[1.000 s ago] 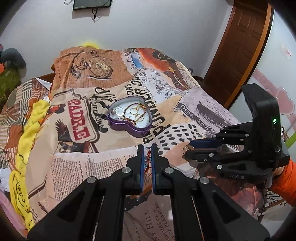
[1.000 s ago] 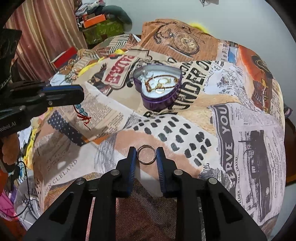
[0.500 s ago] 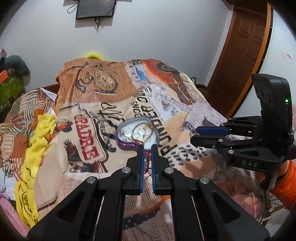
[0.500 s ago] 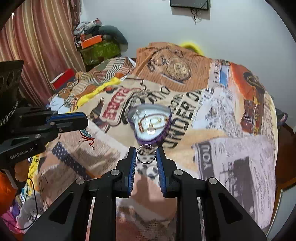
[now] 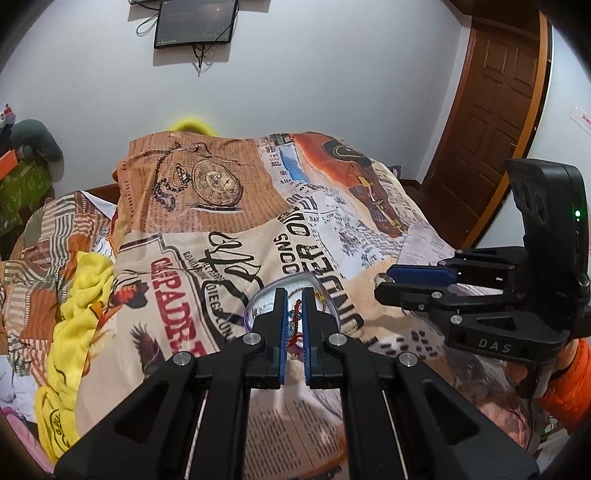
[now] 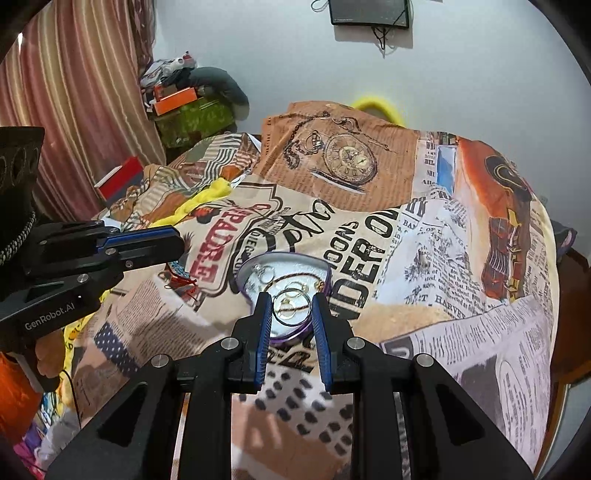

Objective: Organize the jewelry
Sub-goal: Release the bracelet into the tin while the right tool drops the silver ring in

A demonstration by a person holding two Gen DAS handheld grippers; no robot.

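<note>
A purple heart-shaped tin (image 6: 248, 277) lies open on the printed bedspread and holds gold chains and rings. My right gripper (image 6: 291, 308) is shut on a silver ring (image 6: 291, 307), held just above the near part of the tin. My left gripper (image 5: 293, 308) is shut on a red and blue thread bracelet (image 5: 294, 325), which dangles between its pads. In the left wrist view the tin (image 5: 255, 304) is mostly hidden behind the fingertips. From the right wrist view the left gripper (image 6: 173, 245) sits left of the tin, with the bracelet (image 6: 181, 278) hanging below it.
The bedspread (image 6: 424, 258) covers a bed with a yellow cloth (image 5: 77, 295) bunched along its left side. A brown door (image 5: 495, 122) stands at the right. Striped curtains (image 6: 66, 96) and piled boxes (image 6: 184, 107) fill the left. A dark screen (image 5: 195, 22) hangs on the wall.
Both grippers have risen and moved forward toward the tin, each keeping its load. The ring now hangs over the tin, and the bracelet has left the bedspread.
</note>
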